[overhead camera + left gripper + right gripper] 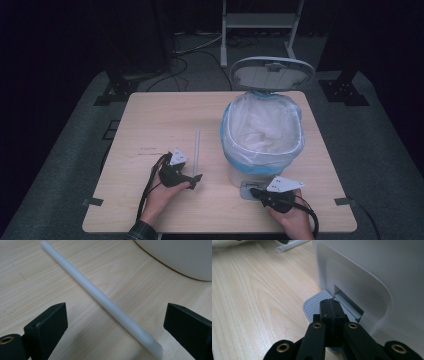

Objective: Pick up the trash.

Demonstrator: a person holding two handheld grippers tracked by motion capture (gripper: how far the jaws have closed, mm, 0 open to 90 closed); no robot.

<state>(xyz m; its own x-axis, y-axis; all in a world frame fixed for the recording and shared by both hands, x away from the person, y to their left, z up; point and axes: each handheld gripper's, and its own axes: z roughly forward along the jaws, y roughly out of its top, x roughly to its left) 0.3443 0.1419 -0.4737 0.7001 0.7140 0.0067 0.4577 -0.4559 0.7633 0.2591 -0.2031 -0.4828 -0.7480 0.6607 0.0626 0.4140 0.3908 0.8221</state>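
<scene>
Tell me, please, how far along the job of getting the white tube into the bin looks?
Done: the right gripper, jaws shut, presses the pedal, and the bin has its lid up. In hand: the open left gripper straddles the white tube, which lies flat on the table. Left, presumably: close, lift, drop it in the bin.

My left gripper (113,325) sits wide open astride a white tube (100,296) lying on the tabletop (37,272).
</scene>
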